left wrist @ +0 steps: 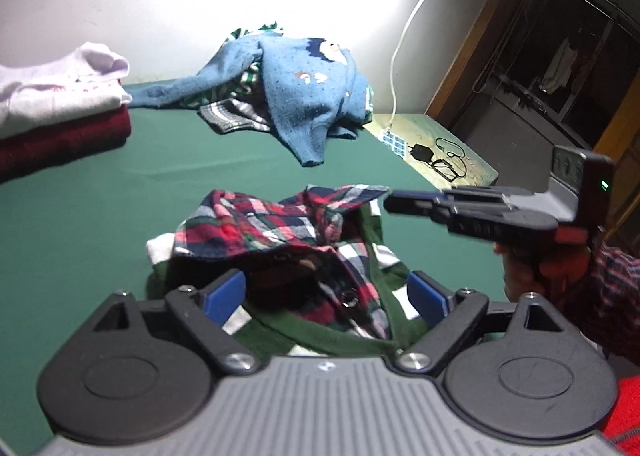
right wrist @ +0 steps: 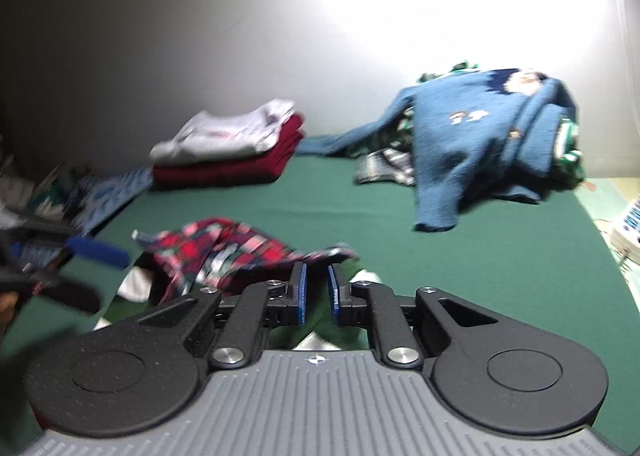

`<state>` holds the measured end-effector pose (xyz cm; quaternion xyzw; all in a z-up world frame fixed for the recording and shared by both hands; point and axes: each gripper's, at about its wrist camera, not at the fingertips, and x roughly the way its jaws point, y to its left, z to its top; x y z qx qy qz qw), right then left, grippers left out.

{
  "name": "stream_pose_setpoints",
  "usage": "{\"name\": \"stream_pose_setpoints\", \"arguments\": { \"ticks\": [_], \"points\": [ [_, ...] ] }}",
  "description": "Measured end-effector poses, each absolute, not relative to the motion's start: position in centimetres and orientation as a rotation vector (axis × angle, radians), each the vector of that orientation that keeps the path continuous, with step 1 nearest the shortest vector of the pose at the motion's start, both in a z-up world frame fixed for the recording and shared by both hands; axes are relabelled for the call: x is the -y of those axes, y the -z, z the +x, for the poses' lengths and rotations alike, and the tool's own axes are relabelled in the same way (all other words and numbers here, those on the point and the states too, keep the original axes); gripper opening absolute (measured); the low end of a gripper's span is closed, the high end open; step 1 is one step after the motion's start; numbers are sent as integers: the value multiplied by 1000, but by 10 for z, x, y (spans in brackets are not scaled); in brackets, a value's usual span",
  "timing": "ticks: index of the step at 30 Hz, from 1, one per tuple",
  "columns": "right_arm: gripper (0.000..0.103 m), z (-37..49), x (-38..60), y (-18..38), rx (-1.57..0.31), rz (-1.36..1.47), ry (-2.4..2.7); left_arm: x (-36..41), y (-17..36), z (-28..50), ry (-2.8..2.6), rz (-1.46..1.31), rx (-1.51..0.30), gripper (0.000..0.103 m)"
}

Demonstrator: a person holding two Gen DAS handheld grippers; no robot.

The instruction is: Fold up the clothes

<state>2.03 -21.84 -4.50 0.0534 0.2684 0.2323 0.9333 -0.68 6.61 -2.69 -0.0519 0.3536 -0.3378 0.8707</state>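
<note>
Plaid shirt point(left wrist: 276, 224) lies rumpled over a green-and-white garment point(left wrist: 360, 332) at the counter's point(left wrist: 120, 192) near edge, unfolded. Left gripper point(left wrist: 324, 292) stands wide above the collar area, nothing pinched. Right gripper point(right wrist: 316, 292) is narrow, a slim gap between pads, no cloth visibly caught. Judgement: separate the shirt first; pinch one layer at each shoulder seam, lift, spread flat toward the counter's centre, clear of the blue sweater point(left wrist: 304, 96) and folded stack point(left wrist: 60, 112).
</note>
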Motion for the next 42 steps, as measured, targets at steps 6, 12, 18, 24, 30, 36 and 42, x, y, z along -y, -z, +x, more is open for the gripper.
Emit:
{"name": "stream_pose_setpoints", "arguments": {
  "ticks": [6, 12, 18, 24, 30, 36, 42],
  "points": [
    [15, 31, 221, 39, -508, 240, -478, -50, 28, 10, 690, -94, -697, 96],
    [15, 41, 196, 57, -597, 161, -471, -37, 68, 38, 668, -119, -784, 94],
    [15, 47, 182, 81, -643, 97, -468, -32, 72, 39, 688, -84, -758, 100],
    [14, 48, 178, 78, -612, 38, -493, -33, 65, 42, 666, -82, -776, 92],
    [15, 23, 216, 52, -532, 159, -454, -43, 36, 7, 654, -20, -707, 91],
    [16, 6, 229, 56, -570, 142, -432, -36, 47, -3, 648, 12, -737, 89],
    [16, 12, 199, 67, -570, 86, -453, -18, 74, 7, 668, 39, -801, 90]
  ]
}}
